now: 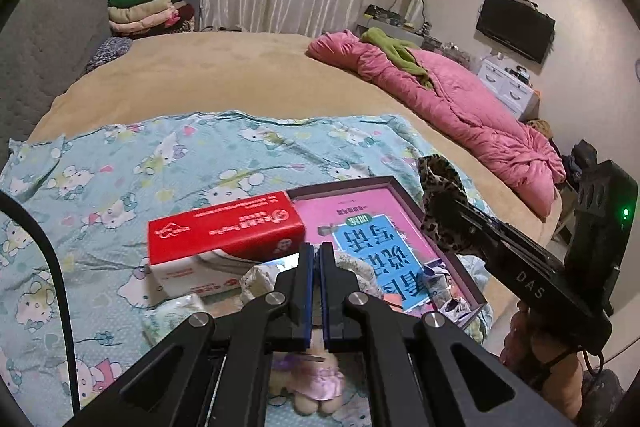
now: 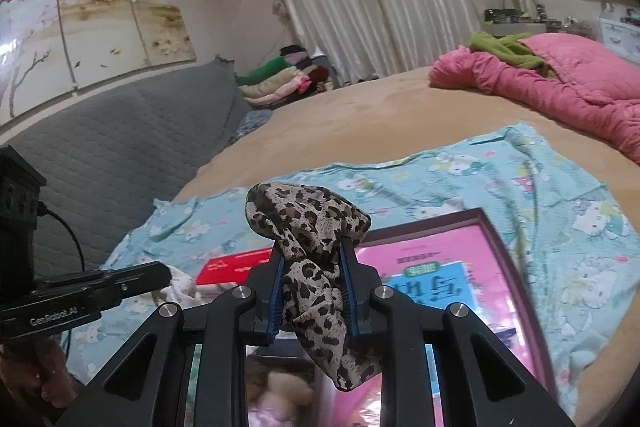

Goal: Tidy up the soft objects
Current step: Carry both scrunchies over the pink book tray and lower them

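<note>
black fingers of the right gripper (image 2: 311, 291) fill the near edge of the right wrist view, pinching a leopard-print scarf (image 2: 310, 251) that bunches above the blue pads and hangs in a tail below them. the left gripper (image 1: 318, 291) has its fingers pressed together, and nothing can be seen caught between them. under both lies a light blue cartoon-cat cloth (image 1: 120, 171) spread on a tan bed (image 1: 224, 75). on the cloth sit a red tissue box (image 1: 224, 239), a shallow dark-rimmed box (image 1: 404, 195) holding a pink and blue booklet (image 1: 372, 251), a small plush doll in a pink dress (image 1: 316, 383) close below the left fingers, and a soft pale bundle (image 1: 260, 275) just beside the tissue box. a pink quilt (image 1: 472, 107) lies well apart at the far side.

the scarf looks to be mid-carry, lifted clear of the bed. to do this well, keep the pinch firm so the slippery fabric does not slide out, hold it high enough that the tail clears the box rim, and let go only once it rests where it belongs
</note>
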The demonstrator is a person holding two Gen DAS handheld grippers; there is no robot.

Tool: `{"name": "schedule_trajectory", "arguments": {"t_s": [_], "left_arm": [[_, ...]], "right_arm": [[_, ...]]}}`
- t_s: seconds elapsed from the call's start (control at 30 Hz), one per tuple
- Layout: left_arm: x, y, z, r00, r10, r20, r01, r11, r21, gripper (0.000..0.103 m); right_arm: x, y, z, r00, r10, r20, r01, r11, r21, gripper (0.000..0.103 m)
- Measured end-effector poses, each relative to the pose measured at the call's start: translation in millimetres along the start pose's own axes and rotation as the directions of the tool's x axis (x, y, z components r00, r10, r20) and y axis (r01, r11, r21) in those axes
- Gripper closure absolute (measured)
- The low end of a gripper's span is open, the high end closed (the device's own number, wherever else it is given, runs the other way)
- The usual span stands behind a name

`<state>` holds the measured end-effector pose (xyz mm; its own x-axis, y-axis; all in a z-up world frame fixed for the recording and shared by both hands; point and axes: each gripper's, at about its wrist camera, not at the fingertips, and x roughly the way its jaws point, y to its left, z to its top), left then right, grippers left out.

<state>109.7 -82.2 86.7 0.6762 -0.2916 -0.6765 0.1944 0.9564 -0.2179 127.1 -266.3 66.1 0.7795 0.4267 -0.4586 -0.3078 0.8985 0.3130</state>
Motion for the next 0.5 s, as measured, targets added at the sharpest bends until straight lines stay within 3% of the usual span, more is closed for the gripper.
{"name": "schedule_trajectory", "arguments": {"t_s": [0.5], "left_arm": [[34,-53,-4,0.997,-0.050,-0.051,0.054,0.996,0.077,0.100]], "right_arm": [[-15,-50,-5,0.997,-0.076,0.007,0.076,0.995,0.071,0.079]]}}
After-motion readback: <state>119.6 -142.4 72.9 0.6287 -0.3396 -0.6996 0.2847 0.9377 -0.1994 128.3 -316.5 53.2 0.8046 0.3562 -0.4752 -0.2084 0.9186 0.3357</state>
